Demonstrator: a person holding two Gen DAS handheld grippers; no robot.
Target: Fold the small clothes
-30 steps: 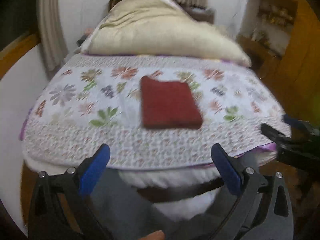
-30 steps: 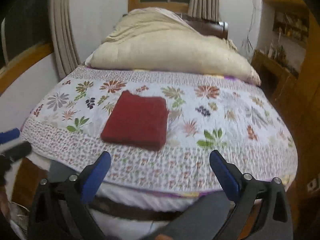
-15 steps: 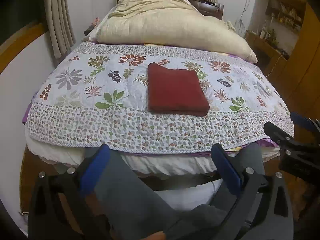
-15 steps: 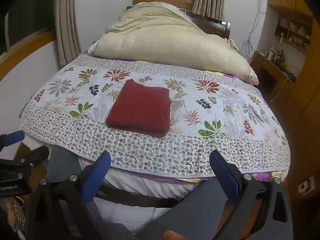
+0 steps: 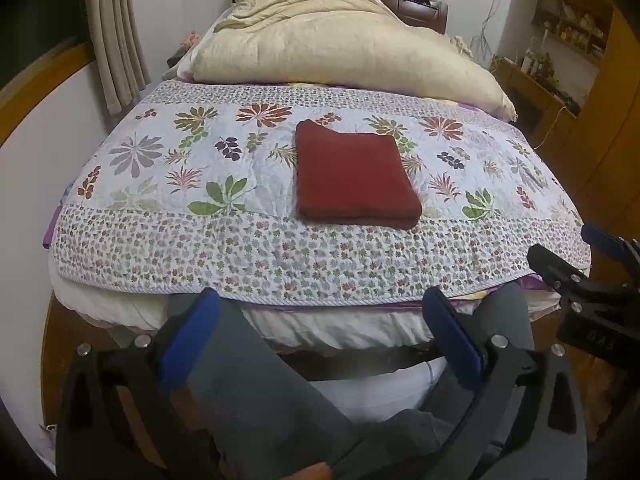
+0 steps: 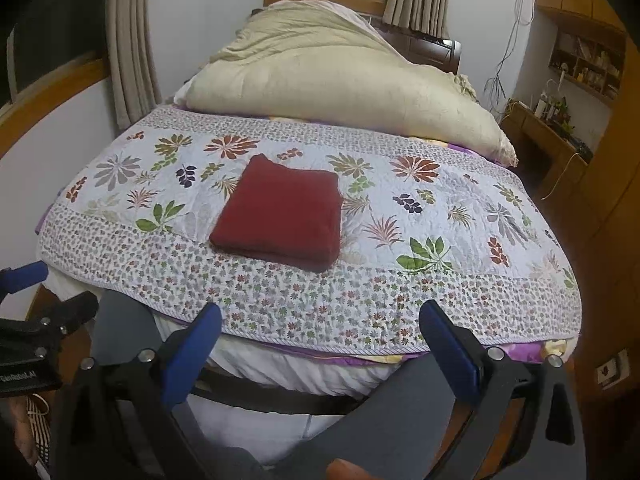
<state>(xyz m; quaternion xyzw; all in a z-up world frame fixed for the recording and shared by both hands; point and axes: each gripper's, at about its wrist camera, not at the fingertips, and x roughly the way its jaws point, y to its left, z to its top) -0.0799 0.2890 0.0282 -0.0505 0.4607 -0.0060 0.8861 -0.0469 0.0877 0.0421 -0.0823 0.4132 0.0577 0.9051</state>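
Floral quilt (image 5: 132,248) on bed, spread ahead of both claws. Cream duvet (image 6: 332,80) heaped at far end. Folded red garment (image 5: 352,176) lies flat on quilt, fwd of L gripper (image 5: 320,340) & R gripper (image 6: 320,340), well apart. Both claws wide open, holding nothing.

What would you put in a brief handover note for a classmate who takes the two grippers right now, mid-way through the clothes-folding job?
Left gripper: open, empty, held off the foot of the bed.
Right gripper: open, empty, also short of the bed.
Red garment: lies on the floral quilt, folded into a neat rectangle, with neither gripper touching it.
Cream duvet: bunched at the head of the bed, not part of the job.
Done: this piece looks fully folded.
Left: no other small clothes show in either view; check for more outside the frame.
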